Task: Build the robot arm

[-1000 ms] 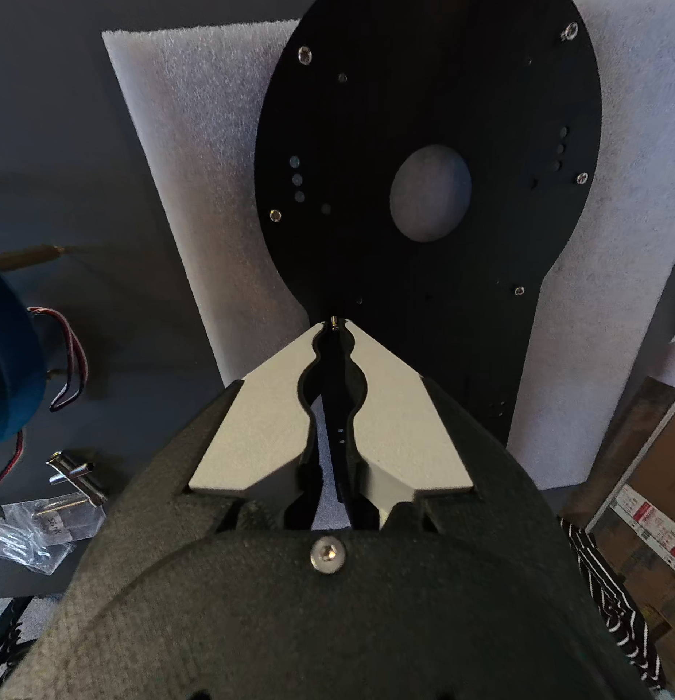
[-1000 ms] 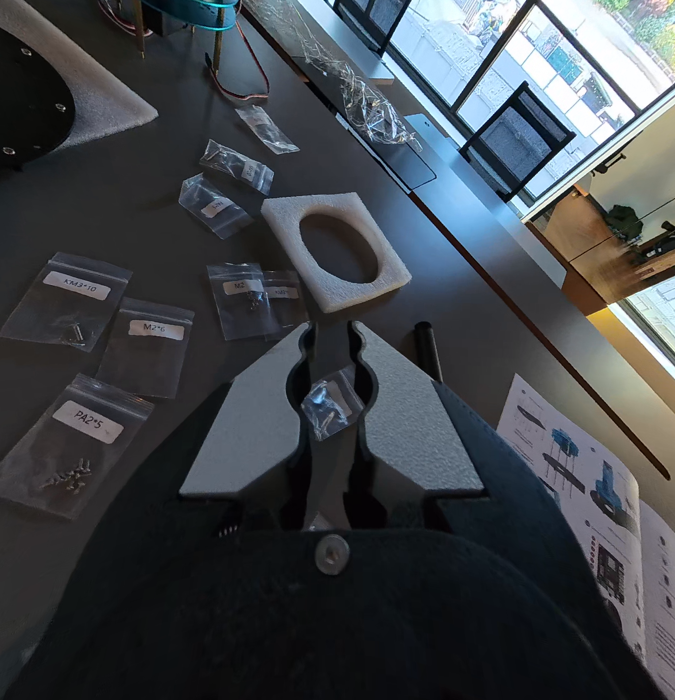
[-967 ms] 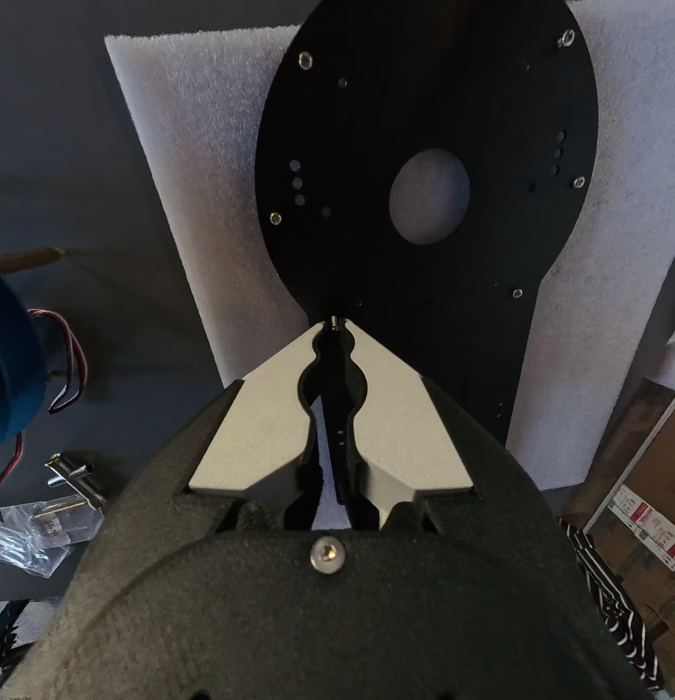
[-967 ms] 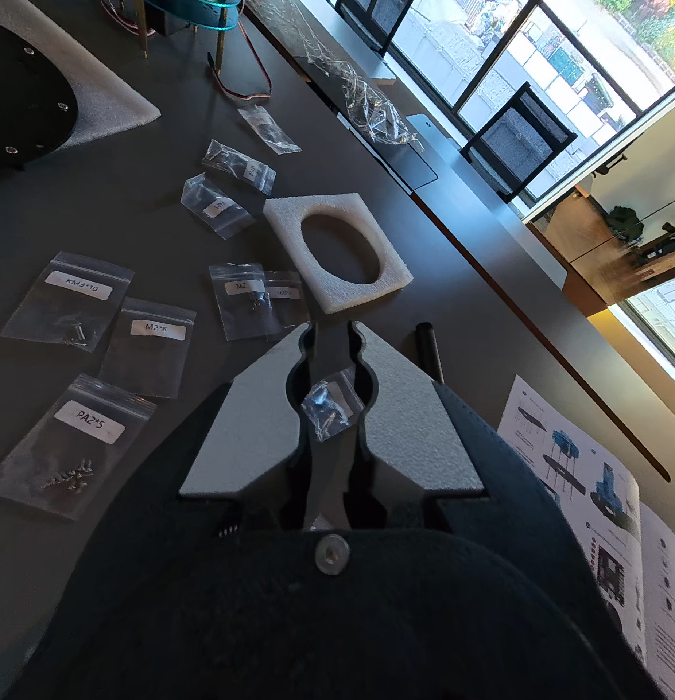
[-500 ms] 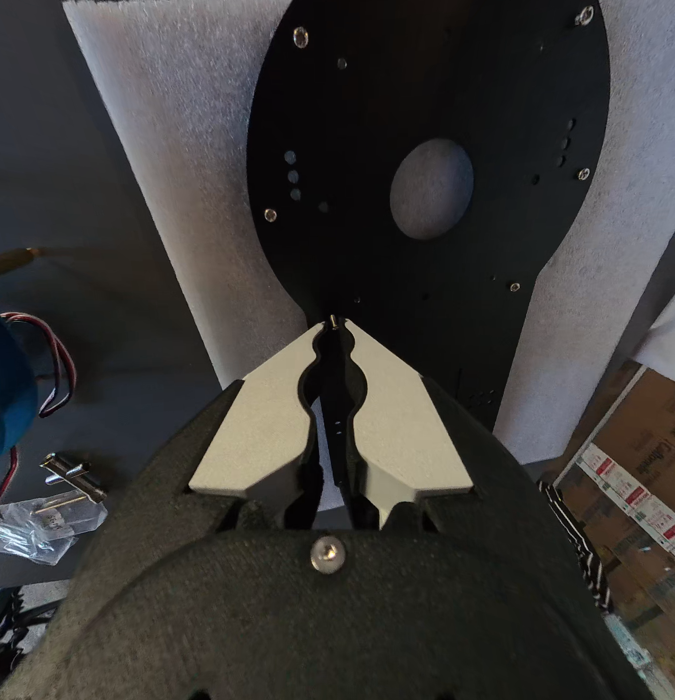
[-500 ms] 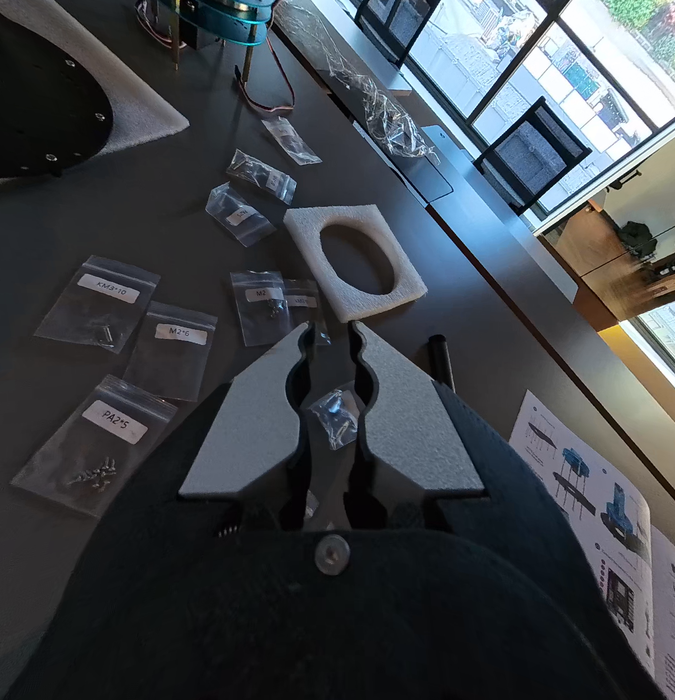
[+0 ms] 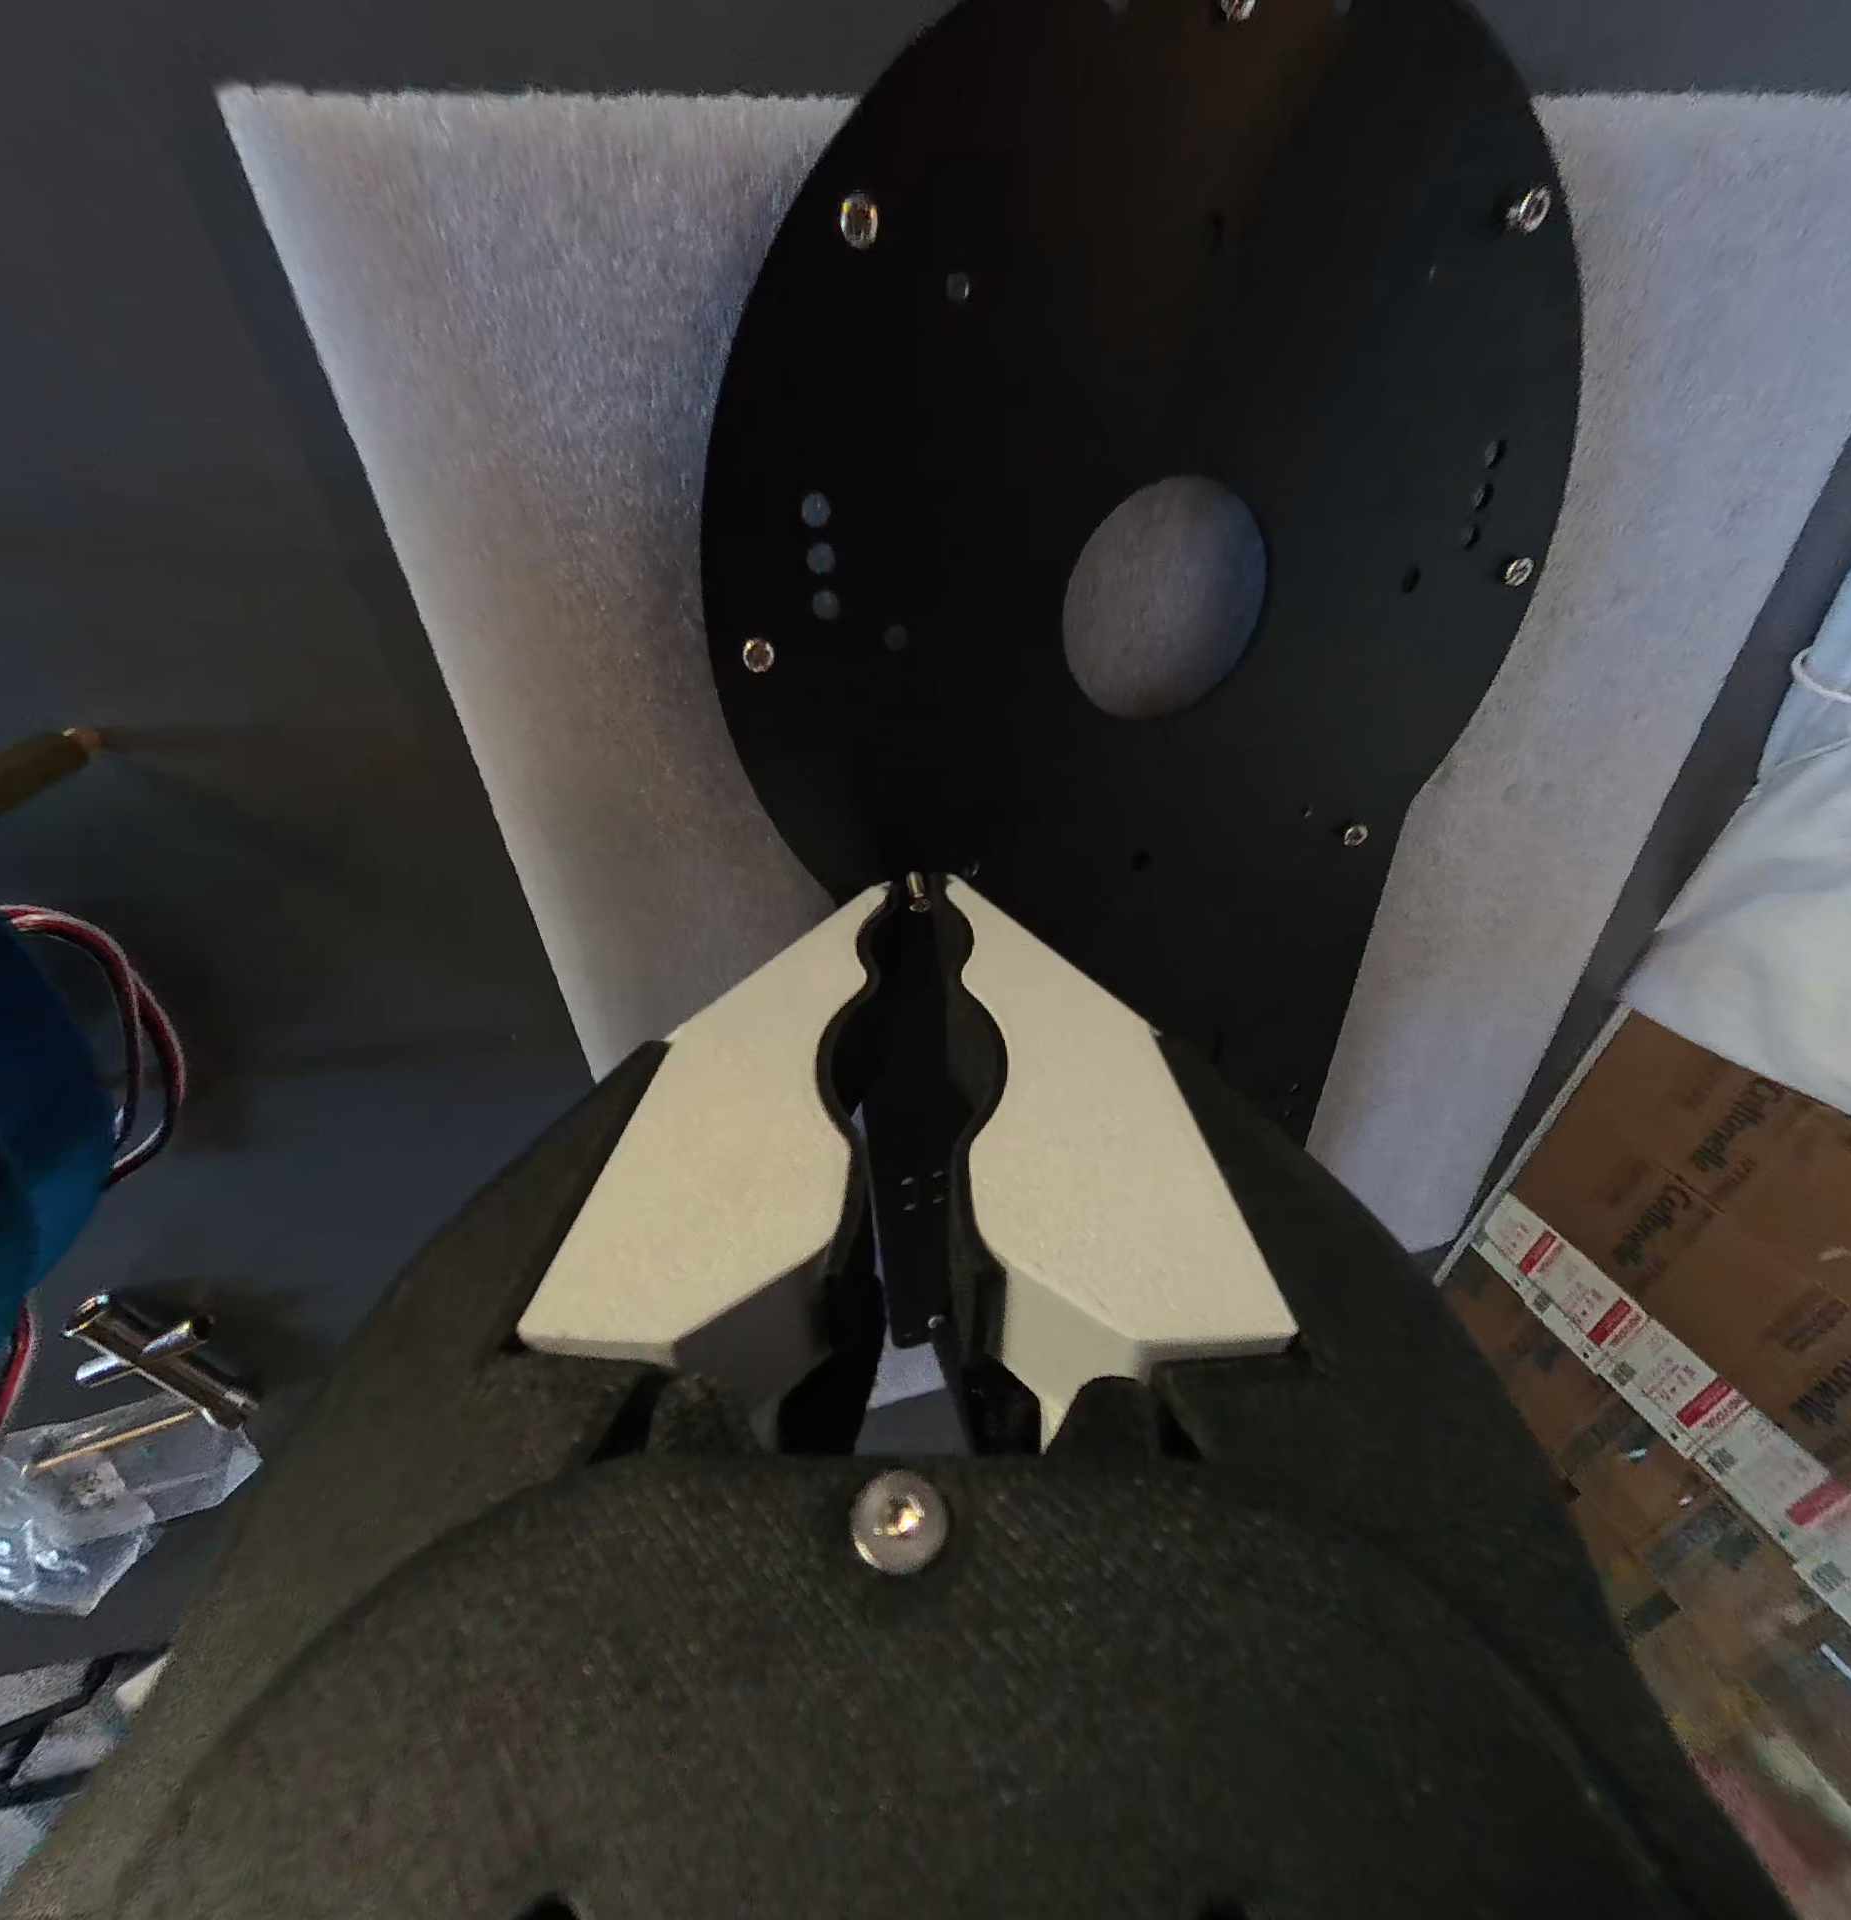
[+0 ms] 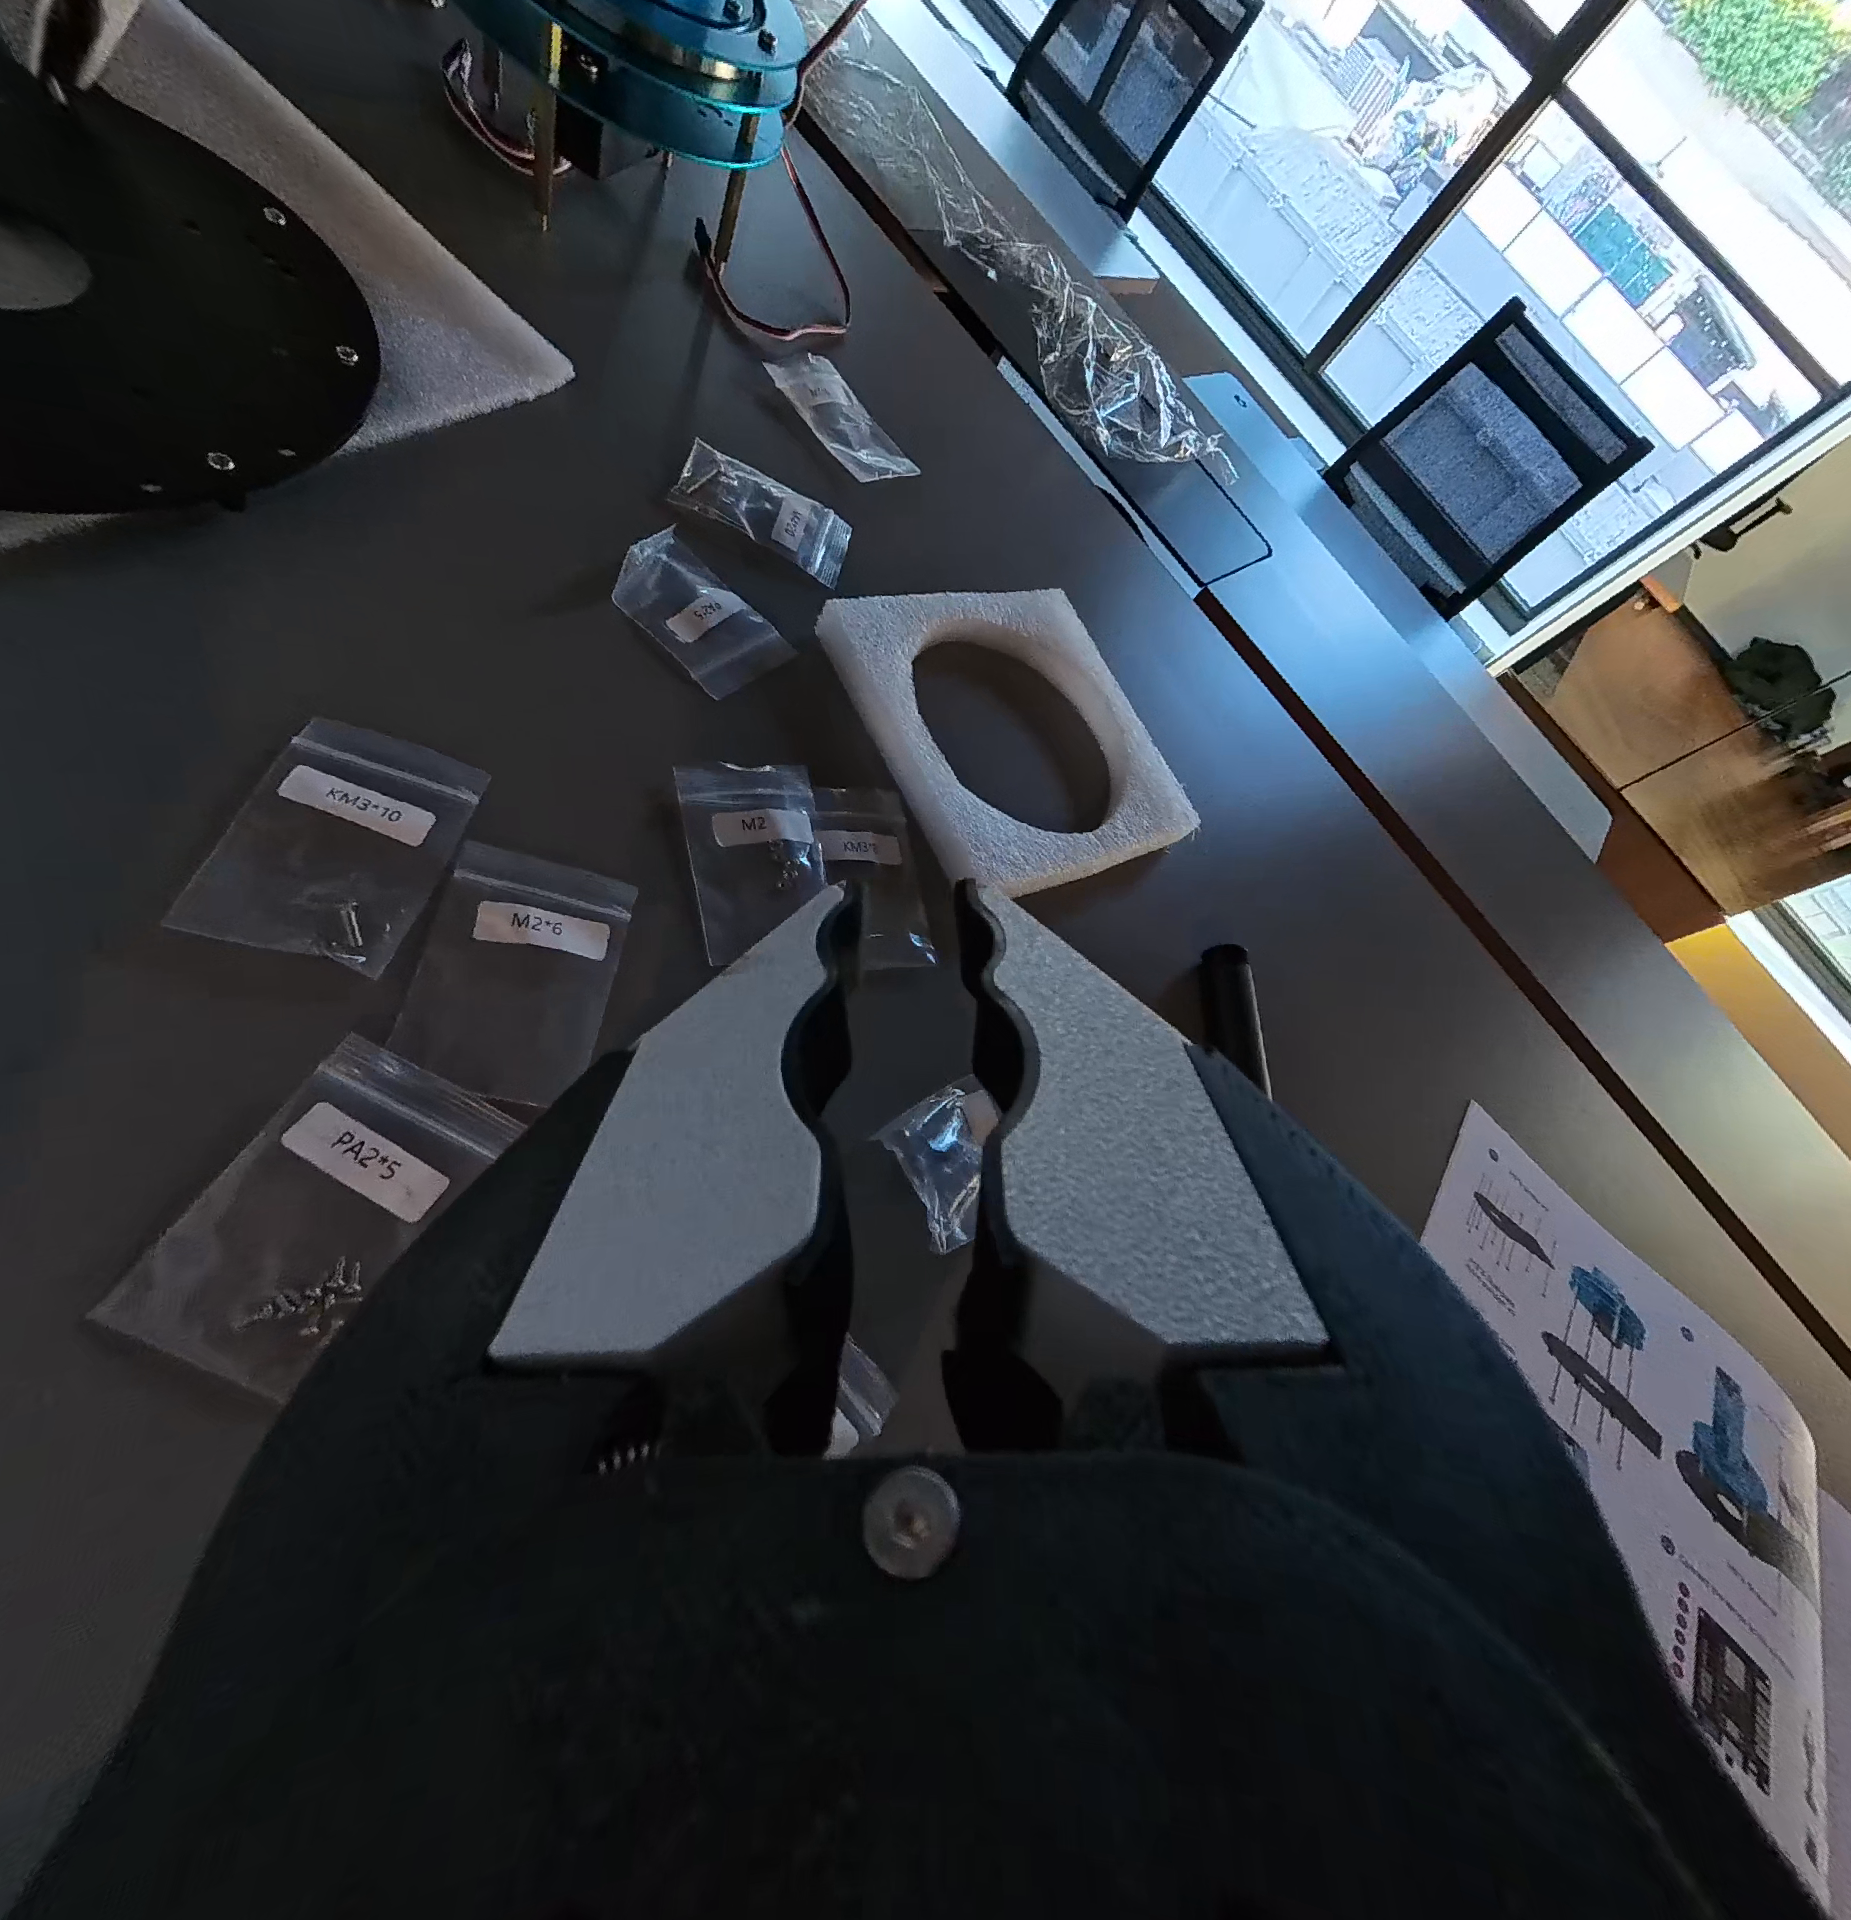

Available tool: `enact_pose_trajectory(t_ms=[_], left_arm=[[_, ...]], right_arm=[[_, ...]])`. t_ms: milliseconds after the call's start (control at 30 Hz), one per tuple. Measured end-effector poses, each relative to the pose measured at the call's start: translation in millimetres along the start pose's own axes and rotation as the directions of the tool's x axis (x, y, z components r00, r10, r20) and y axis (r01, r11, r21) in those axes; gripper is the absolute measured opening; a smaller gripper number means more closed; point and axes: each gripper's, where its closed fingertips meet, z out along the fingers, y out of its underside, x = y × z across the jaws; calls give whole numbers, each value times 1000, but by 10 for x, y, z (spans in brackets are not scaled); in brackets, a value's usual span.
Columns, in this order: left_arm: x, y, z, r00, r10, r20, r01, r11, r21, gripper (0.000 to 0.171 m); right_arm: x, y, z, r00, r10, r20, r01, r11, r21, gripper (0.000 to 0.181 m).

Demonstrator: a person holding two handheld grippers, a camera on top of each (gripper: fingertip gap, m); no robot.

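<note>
In the left wrist view my left gripper [image 7: 916, 891] is shut on a small silver screw [image 7: 914, 884] pinched at its very tips. The tips hover at the near edge of a black round plate [image 7: 1108, 312] with several holes, which lies on a white foam sheet [image 7: 547, 416]. In the right wrist view my right gripper [image 8: 905, 902] stands open above the dark table. A small clear bag of screws [image 8: 942, 1153] sits in the gap, against the inner side of the right finger [image 8: 1129, 1164]. The plate [image 8: 173, 343] also shows there at far left.
Several labelled clear screw bags [image 8: 329, 842] lie on the table [image 8: 173, 675], beside a white foam square with an oval hole [image 8: 1139, 790]. A black rod [image 8: 1233, 997] and an instruction sheet [image 8: 1627, 1403] lie right. A blue acrylic assembly [image 8: 672, 73] stands behind. A cardboard box [image 7: 1679, 1195] sits right of the foam. Across from one pair of fingers to the other is roughly 30 cm.
My right gripper's jaws have spread apart and let the small bag go loose; it also shifted back from the bags. My left gripper stays shut on the screw, shifting slightly at the plate's edge.
</note>
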Motion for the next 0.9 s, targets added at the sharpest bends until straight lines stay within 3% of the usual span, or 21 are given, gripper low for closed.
enact_pose_trajectory(t_ms=[533,900], left_arm=[[27,102,-9,999,-32,-19,32,999,10,2],[38,60,-23,984,-124,-125,128,992,19,2]], right_arm=[[-31,2,9,1000,-14,8,14,1000,-6,16],[-63,-2,17,1000,-22,21,22,1000,-6,16]])
